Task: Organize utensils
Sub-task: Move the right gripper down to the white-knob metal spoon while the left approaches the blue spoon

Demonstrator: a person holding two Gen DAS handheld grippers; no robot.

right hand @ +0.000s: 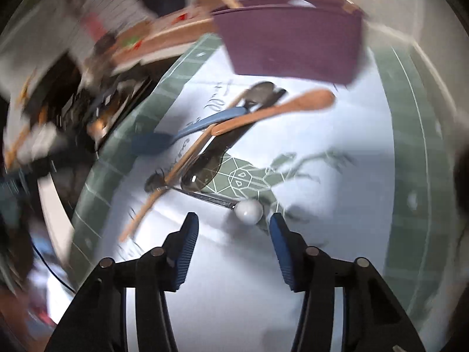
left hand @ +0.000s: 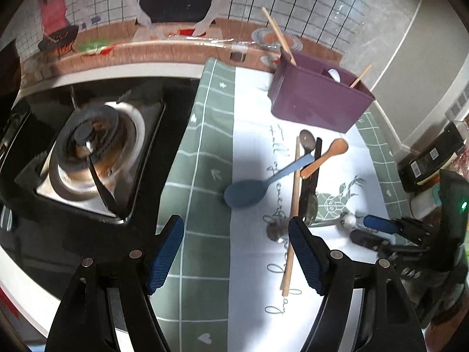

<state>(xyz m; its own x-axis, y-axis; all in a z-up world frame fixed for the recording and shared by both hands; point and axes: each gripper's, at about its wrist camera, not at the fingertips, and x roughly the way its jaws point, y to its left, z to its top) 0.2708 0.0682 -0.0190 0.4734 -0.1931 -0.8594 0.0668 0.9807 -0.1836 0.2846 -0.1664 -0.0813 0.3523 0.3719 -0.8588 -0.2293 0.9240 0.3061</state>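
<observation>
A purple box point(left hand: 316, 99) stands at the far end of a green and white cloth point(left hand: 205, 176) spread on the counter, and everything else is easiest placed from it. Two wooden chopsticks point(left hand: 278, 36) lean up out of the box, one at its left end and one toward its right, with something white showing inside between them. Just in front of the box lies a loose heap of utensils on the cloth: a wooden spoon point(left hand: 328, 154) with its bowl nearest the box, a blue spoon point(left hand: 258, 189) with its bowl pointing away to the left, a metal spoon point(left hand: 307, 141) whose bowl lies close under the box wall, a dark utensil point(left hand: 315, 170) beneath them, and one long chopstick point(left hand: 293, 214) running away from the box toward the near edge. A thin metal utensil with a white ball end point(right hand: 249, 211) lies farthest from the box. To the left of the box, off the cloth, sits a gas burner point(left hand: 91, 146). The left gripper point(left hand: 236, 252) hovers over the cloth with its jaws wide apart and nothing between them. The right gripper point(right hand: 231, 237) is low over the cloth on the near side of the heap, jaws apart, with the white ball just ahead of its fingertips and not gripped; this view is blurred.
</observation>
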